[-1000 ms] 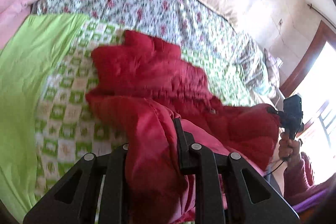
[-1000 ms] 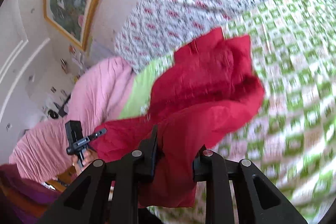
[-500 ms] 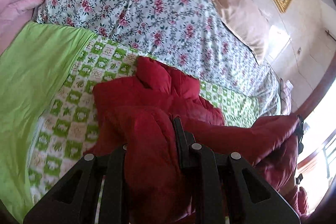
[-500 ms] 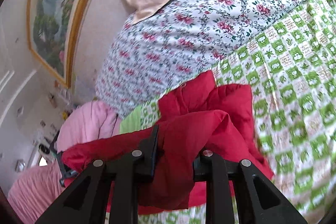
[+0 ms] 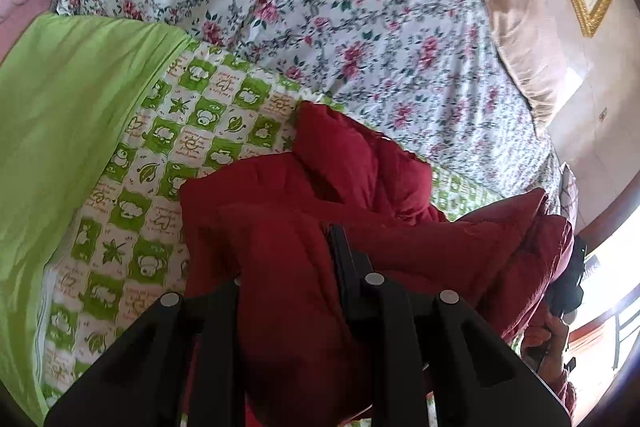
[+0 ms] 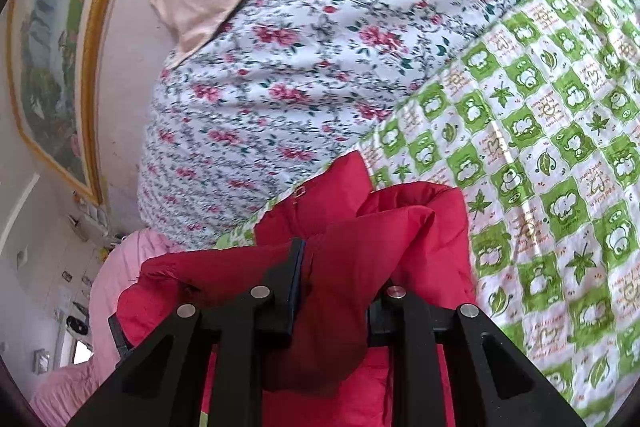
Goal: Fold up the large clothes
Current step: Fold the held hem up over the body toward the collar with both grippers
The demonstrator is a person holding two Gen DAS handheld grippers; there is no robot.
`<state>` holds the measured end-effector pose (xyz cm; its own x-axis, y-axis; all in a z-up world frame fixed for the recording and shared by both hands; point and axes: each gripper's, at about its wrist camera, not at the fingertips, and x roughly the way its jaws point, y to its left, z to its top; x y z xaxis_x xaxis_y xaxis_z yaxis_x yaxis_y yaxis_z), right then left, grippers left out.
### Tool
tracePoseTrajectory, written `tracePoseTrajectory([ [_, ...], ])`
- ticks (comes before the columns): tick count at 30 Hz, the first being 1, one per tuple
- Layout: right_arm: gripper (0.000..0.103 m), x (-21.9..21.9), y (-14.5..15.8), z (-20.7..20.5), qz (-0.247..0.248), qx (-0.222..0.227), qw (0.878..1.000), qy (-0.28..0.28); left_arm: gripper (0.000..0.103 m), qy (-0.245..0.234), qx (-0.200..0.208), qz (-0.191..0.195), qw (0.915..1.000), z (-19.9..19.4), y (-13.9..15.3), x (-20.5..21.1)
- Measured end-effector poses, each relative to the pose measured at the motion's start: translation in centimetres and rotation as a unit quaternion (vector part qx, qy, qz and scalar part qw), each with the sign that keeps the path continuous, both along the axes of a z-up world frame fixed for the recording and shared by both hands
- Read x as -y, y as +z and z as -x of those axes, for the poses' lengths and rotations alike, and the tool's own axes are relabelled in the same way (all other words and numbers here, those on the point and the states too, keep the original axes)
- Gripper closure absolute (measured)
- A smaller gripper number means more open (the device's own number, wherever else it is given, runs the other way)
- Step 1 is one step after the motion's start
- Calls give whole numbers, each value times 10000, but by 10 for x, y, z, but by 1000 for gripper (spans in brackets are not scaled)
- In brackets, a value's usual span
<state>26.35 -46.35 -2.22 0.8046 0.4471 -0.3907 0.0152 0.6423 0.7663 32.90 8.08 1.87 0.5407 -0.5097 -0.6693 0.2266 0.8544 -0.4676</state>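
A red padded jacket (image 5: 360, 183) lies on the green-and-white checked quilt (image 5: 132, 167), its collar end toward the floral cover. My left gripper (image 5: 288, 259) is shut on a fold of the jacket's near edge and holds it over the jacket's body. My right gripper (image 6: 336, 275) is shut on the jacket (image 6: 360, 235) at its other near corner and holds that edge over the collar end too. The right gripper's black body and the hand on it show at the right edge of the left wrist view (image 5: 568, 283).
A floral duvet (image 5: 320, 7) covers the far half of the bed, with a beige pillow (image 5: 524, 39) by the wall and a gold-framed picture (image 6: 52, 47) above. A plain green sheet (image 5: 52, 131) and pink bedding (image 6: 120, 259) lie on the left. A bright window is at the right.
Both grippers have carried the jacket's near edge forward over its body toward the collar end. The jacket is now doubled over and the floral cover looks nearer.
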Motion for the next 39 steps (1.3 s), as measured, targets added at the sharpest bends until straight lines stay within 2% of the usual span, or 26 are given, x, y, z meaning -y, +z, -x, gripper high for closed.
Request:
tracePoseTrajectory([
  [9,81,5,-27,-42,32,-282,9992,-283,85,142,-215,14,9997,-47,-27,7],
  [19,80,4,-51,-77,160,-424,9978,-490,82,28,-215,-111,9997,-72,-46,9],
  [26,80,7,-62,-89,121,-586,9959,-686,81,-8,-275,52,9996,-87,-54,6],
  [31,81,7,-65,-98,238,-677,9947,-739,78,-112,-152,38,9998,-84,-45,2],
  [36,81,1,-67,-108,343,-759,9934,-784,74,-113,19,372,9992,-72,-21,-19],
  [37,81,0,-68,-110,375,-771,9933,-781,72,-67,113,341,9993,-67,-14,-22],
  [39,81,-3,-68,-114,477,-827,9922,-796,62,170,493,46,9986,-51,6,-26],
])
